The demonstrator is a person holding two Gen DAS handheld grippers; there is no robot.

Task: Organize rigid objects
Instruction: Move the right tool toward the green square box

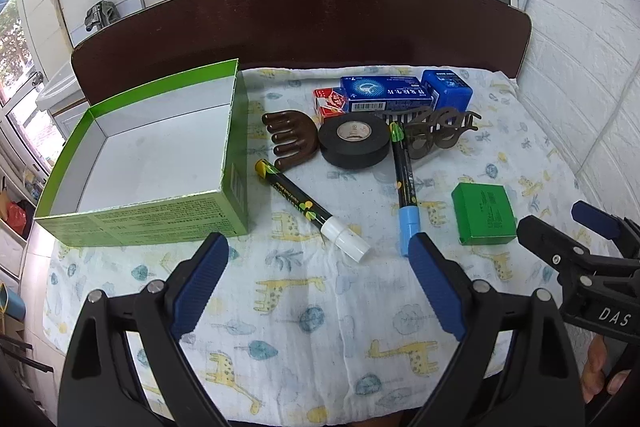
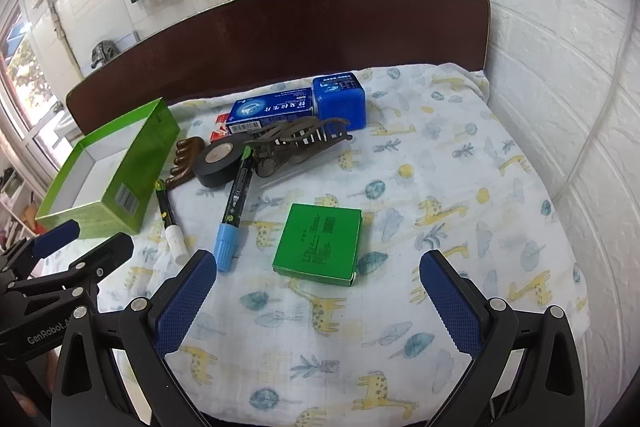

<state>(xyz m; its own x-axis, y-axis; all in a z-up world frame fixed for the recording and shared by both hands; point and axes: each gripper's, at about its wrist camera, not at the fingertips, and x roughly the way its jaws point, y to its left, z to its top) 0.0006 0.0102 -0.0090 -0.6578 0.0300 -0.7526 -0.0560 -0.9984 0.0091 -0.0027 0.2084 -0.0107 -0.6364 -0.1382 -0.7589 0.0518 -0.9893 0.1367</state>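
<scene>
Left gripper [image 1: 318,259] jaws spread wide, empty, above the giraffe-print cloth [image 1: 304,311]; just beyond lie the white-capped marker [image 1: 310,211] and blue-capped marker [image 1: 405,183]. Right gripper [image 2: 318,279] likewise spread, empty, the flat green box [image 2: 318,241] just ahead. Only the left view shows the open green carton's [image 1: 140,163] bare white floor.

green box [image 1: 140,163], markers [image 1: 312,211], tape [image 1: 354,141]

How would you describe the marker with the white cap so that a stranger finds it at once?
Start at the big open green box on the left of the cloth. Just right of its front corner lies a black marker, slanting toward the viewer. Its cap is white, while the other marker nearby has a light blue cap.
</scene>
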